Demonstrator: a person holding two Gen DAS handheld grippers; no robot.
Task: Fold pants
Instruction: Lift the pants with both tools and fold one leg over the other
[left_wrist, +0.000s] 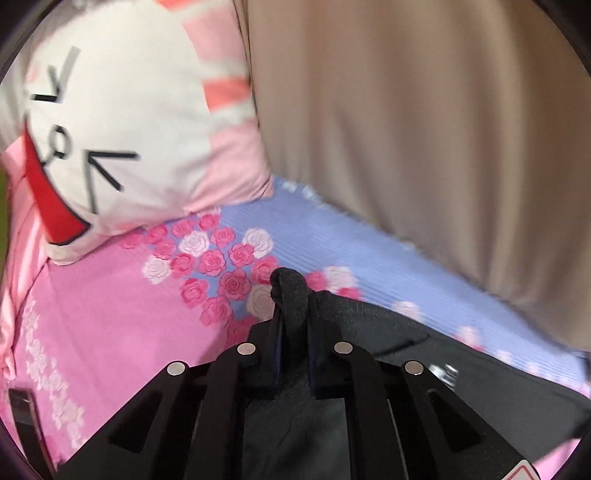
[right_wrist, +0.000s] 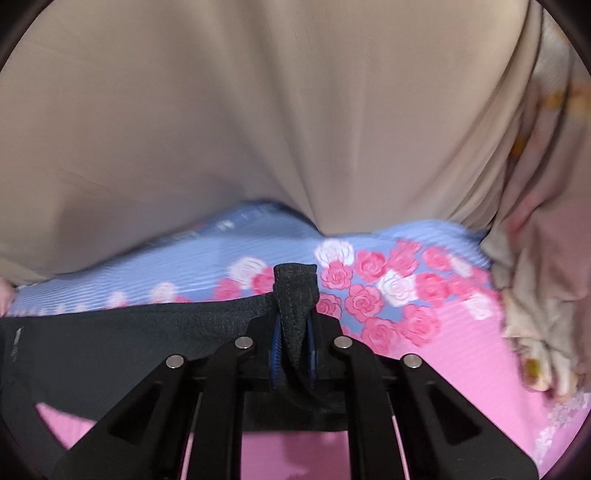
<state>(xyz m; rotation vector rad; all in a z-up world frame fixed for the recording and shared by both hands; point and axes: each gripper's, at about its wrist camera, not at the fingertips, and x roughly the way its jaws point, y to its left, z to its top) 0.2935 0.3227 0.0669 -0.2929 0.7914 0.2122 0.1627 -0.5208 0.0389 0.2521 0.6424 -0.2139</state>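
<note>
Pinching bunched dark knit pants (left_wrist: 461, 373) above rose-printed bedsheet (left_wrist: 110, 314): jaws of left gripper (left_wrist: 293, 317) and right gripper (right_wrist: 295, 317).

The left gripper (left_wrist: 293, 317) hides the part of the pants (left_wrist: 388, 325) pinched between its fingers, and the frame's lower right edge cuts the cloth off. The pillow (left_wrist: 122, 122) in the upper left is cropped by the lens rim and smeared, as is the curtain (left_wrist: 424, 129). A dark object (left_wrist: 22, 410) at lower left is too cut off to identify.

In the right wrist view, the right gripper (right_wrist: 295, 314) covers its pinched fold; the crumpled fabric (right_wrist: 539, 295) at right is blurred.
</note>
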